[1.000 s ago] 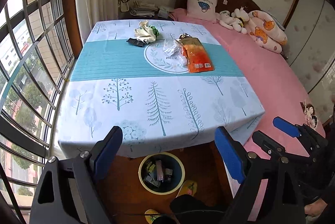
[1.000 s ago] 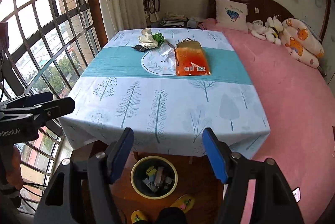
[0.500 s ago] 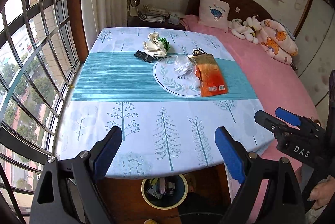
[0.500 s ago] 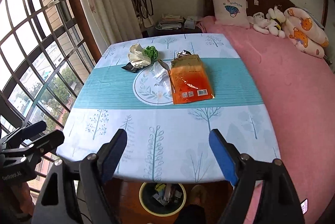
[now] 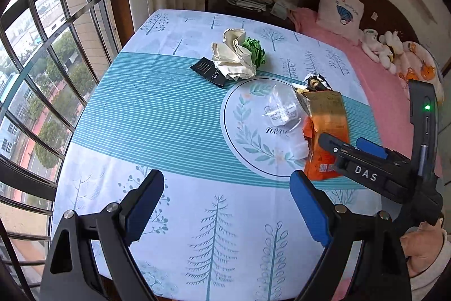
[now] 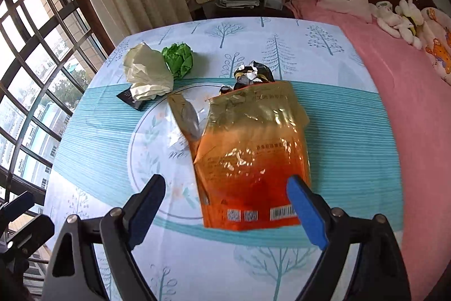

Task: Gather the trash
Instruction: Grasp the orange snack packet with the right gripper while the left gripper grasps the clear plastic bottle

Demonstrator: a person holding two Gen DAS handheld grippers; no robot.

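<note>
Orange pouch: glossy, crinkled, gold fading to red, lying flat on the tablecloth beside its printed ring. Right gripper opening wide above the pouch's near edge, gripping nothing. Left gripper spread wide, empty.

Left tongs wide apart over near edge of desk, nothing between blue pads. Cream crumpled paper at 12 o'clock, green wad touching it, black tag just beside. Clear wrapper and orange bag at 2 o'clock. Right tongs over bag's near end, jaws opening.
</note>
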